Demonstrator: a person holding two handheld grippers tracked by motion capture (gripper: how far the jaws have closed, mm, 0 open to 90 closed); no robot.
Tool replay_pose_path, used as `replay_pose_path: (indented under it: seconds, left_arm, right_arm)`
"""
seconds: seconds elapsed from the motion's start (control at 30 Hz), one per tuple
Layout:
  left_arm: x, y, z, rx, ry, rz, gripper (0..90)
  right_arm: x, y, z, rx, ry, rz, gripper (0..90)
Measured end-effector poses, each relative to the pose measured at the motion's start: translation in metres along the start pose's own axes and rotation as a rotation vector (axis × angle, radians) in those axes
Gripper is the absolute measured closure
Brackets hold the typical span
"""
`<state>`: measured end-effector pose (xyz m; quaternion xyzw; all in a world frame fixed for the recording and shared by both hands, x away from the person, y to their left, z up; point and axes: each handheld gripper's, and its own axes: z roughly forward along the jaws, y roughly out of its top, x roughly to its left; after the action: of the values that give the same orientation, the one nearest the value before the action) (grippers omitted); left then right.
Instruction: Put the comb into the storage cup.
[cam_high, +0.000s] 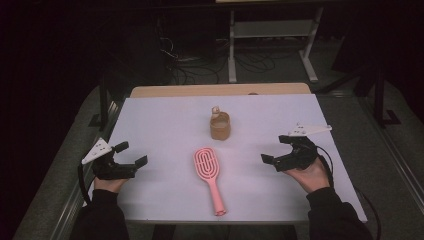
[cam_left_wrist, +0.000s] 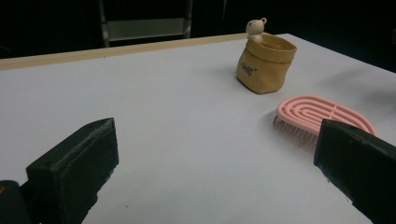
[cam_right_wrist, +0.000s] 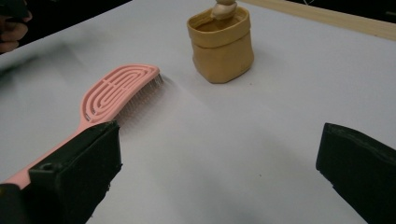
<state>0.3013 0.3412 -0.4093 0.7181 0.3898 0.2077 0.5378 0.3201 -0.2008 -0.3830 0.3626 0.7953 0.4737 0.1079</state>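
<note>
On either side of the pink hairbrush (cam_high: 210, 177), both sets of fingers gape wide and hold nothing: left gripper (cam_high: 131, 156) and right gripper (cam_high: 276, 151) about equally near. The brush lies flat mid-surface, handle toward the person, head toward the tan pouch (cam_high: 220, 125).

The high view looked steeply down from above the near edge, while both gripper views skimmed low from opposite sides, sharing the tan rolled-top paper pouch (cam_high: 219, 126) (cam_left_wrist: 265, 65) (cam_right_wrist: 221, 44).
</note>
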Motion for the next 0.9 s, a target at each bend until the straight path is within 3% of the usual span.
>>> replay_pose_path:
  seconds: [0.53,0.9]
  left_arm:
    - [-0.001,0.001,0.002,0.005,-0.004,0.007,0.0]
    - [-0.001,0.001,0.003,0.006,-0.007,0.009,0.0]
  right_arm:
    - [0.012,0.015,0.015,0.048,0.051,-0.021,3.5]
    - [0.019,0.026,0.027,0.090,0.103,-0.023,12.1]
